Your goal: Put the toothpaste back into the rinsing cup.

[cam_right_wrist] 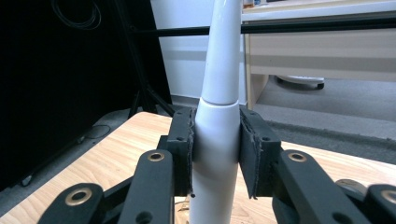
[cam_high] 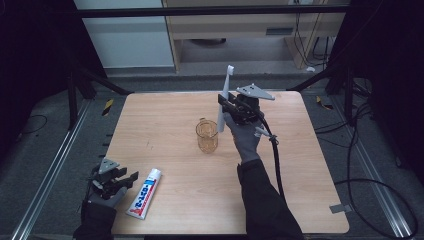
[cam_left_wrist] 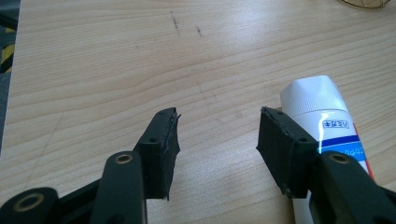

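mid-table: cup | near-left: toothpaste tube | elsewhere open

At the lower left of the high view sits the left black two-jaw tool, topped by a grey three-cornered plate and held in a grey knit glove above a dark sleeve. Right of centre, the right black two-jaw tool carries the same grey plate; a grey-gloved hand grips it, with a long dark sleeve running to the bottom edge and a thick black cable trailing beside it. In both gripper views each jaw is a black link arm with brass-ringed pivot holes, ending in a blocky black pad with small screw holes and frayed rubber facing
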`<state>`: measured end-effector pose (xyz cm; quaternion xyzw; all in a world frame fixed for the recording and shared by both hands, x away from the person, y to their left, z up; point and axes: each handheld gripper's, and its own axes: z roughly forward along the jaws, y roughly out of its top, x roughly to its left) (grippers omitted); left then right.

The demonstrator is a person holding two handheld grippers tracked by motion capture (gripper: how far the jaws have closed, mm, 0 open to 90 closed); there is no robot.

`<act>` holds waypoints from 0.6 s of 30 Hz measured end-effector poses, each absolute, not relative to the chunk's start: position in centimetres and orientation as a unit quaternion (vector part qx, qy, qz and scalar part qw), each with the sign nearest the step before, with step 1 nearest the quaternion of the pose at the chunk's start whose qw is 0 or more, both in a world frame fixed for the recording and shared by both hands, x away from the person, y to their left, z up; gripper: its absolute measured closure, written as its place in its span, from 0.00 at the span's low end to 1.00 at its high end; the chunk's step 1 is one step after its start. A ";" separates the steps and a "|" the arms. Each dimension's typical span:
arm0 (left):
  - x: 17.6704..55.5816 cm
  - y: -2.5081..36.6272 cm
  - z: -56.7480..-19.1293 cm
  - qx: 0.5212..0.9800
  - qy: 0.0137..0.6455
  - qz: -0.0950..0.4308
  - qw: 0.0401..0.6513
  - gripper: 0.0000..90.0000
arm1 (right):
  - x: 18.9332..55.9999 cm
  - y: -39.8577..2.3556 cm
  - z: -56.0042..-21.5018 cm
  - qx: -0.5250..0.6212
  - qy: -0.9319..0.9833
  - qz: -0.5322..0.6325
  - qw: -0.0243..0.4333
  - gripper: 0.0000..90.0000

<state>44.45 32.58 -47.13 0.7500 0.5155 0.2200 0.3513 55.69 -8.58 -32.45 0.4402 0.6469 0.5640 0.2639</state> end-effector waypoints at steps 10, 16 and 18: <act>44.4 32.6 -47.1 0.748 0.517 0.221 0.352 0.52 | 56.5 -7.7 -33.2 0.434 0.645 0.572 0.260 0.75; 44.4 32.6 -47.1 0.748 0.517 0.222 0.353 0.52 | 57.1 -6.9 -33.9 0.429 0.649 0.573 0.258 0.75; 44.4 32.7 -47.1 0.747 0.517 0.222 0.353 0.52 | 57.4 -6.6 -34.3 0.428 0.652 0.571 0.257 0.75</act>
